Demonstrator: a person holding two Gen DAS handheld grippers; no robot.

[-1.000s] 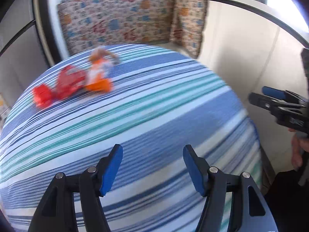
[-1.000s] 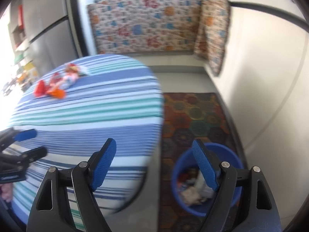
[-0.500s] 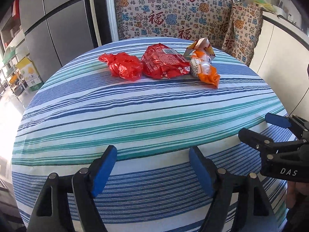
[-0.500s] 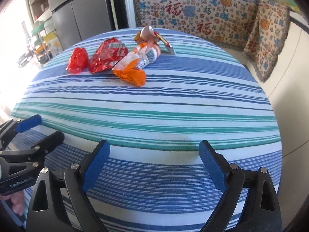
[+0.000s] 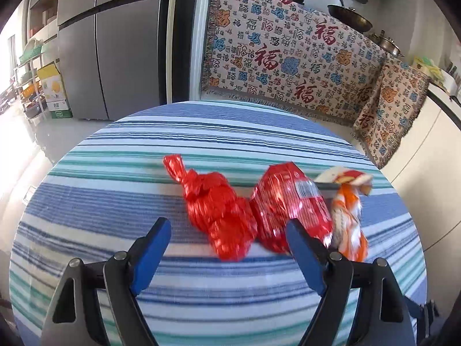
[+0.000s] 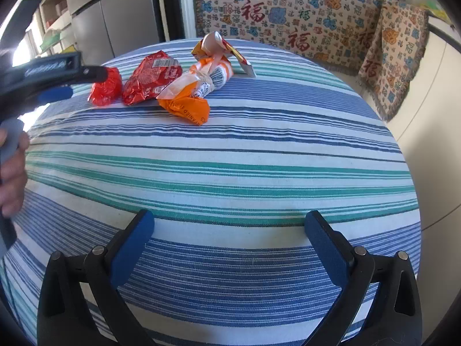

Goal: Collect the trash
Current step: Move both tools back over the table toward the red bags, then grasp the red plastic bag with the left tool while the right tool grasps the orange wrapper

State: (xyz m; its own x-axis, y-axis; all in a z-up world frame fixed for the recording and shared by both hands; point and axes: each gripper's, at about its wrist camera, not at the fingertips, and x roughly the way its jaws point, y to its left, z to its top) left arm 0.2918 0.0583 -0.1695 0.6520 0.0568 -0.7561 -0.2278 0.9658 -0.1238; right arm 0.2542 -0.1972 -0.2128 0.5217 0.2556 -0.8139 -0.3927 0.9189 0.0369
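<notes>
Fingers (image 6: 132, 248) of right view alone show a hand (image 6: 11, 173).

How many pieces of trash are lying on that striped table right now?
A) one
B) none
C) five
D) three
D: the knotted red bag, the red snack packet and the orange-and-white wrapper lie in a row on the striped tablecloth, none yet held.
</notes>
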